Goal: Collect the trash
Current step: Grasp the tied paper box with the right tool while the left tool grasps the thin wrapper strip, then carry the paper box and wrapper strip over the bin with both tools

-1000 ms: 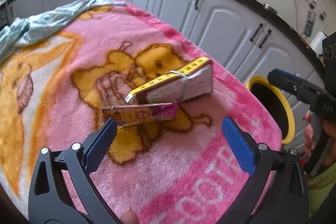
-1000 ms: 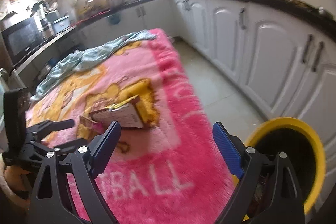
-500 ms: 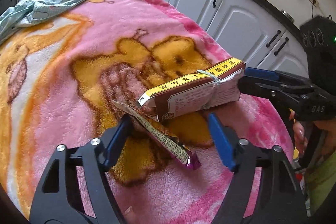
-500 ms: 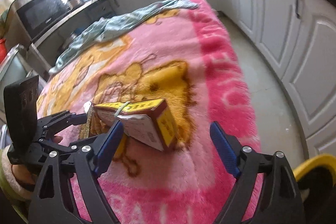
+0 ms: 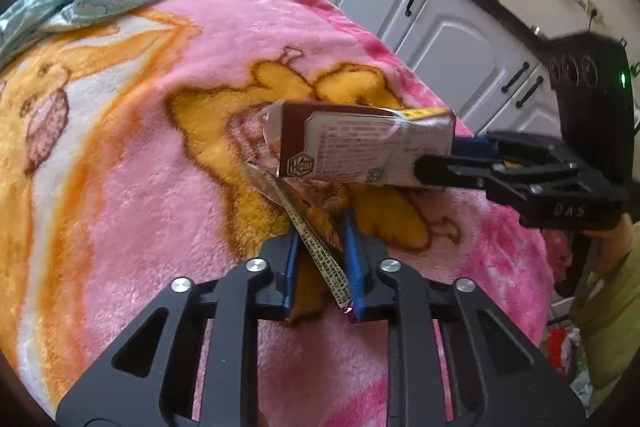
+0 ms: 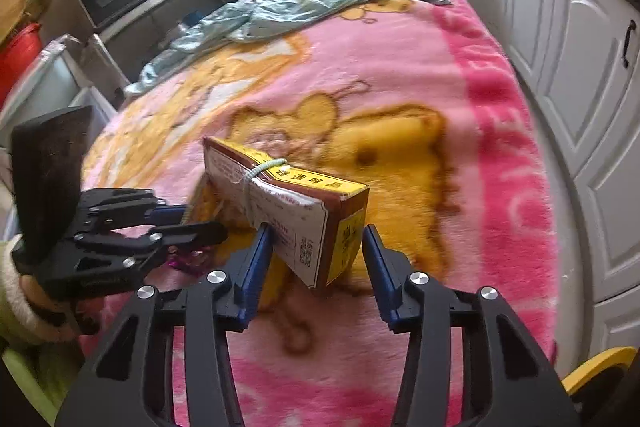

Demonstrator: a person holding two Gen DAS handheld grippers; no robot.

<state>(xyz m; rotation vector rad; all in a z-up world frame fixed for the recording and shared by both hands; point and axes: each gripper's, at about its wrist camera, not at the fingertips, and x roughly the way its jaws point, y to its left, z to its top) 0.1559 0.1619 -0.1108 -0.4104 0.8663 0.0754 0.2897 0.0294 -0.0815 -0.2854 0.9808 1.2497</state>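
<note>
Two pieces of trash lie on the pink blanket (image 5: 168,155): one flat wrapper (image 5: 316,243) and one box (image 5: 360,147) bound with a rubber band. Two tools are at work, one in each hand. The left tool (image 5: 322,227) points steeply down at the blanket, and its blue pads have just been closing; they now pinch the wrapper, which stands on edge between them and runs up under the box. The right tool (image 6: 318,241) also tilts downward and reaches in from the right in the left view; its jaws have just been narrowing around the box's near end, with one pad (image 6: 262,243) against the printed white side and the other just beside the yellow end. One crumpled pale-green cloth (image 6: 280,11) lies at the blanket's far end. One yellow-rimmed bin (image 6: 596,367) shows at the lower right corner of the right view.
</note>
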